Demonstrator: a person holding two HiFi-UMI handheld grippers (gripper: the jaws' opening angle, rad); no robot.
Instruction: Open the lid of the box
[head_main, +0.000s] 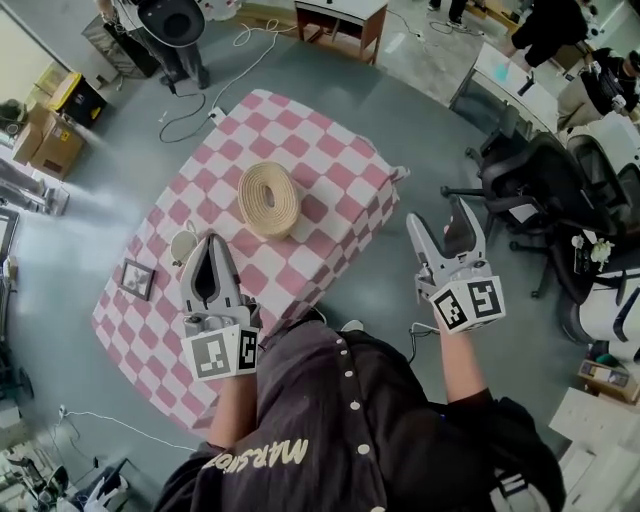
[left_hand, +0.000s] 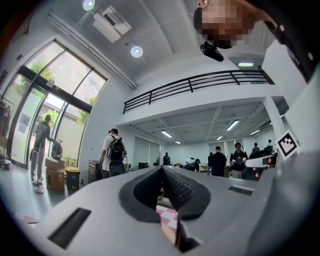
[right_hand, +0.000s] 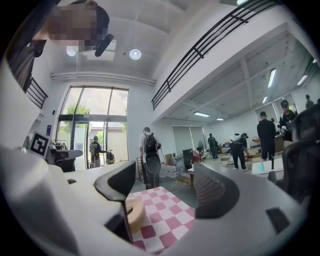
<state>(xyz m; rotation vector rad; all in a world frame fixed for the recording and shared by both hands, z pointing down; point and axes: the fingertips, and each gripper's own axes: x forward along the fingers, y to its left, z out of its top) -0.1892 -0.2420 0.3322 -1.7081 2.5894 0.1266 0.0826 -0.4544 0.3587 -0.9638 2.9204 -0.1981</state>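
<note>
Cloth of pink and white checks (head_main: 330, 160) is spread over a small table, and the round, tan woven box (head_main: 268, 199) is set near its middle. The left gripper (head_main: 210, 243) is held over the near part of the cloth, short of the box and beside a small white cup (head_main: 184, 245), its jaws drawn together with nothing between them. The right gripper (head_main: 440, 215) is held off the table's right side, well apart from the box, jaws spread wide and empty.

The round woven box (right_hand: 134, 212) sits half hidden behind 1 jaw of the right gripper (right_hand: 165, 186). A white object (head_main: 181, 246) by the left gripper (head_main: 209, 243) is too small to identify.
</note>
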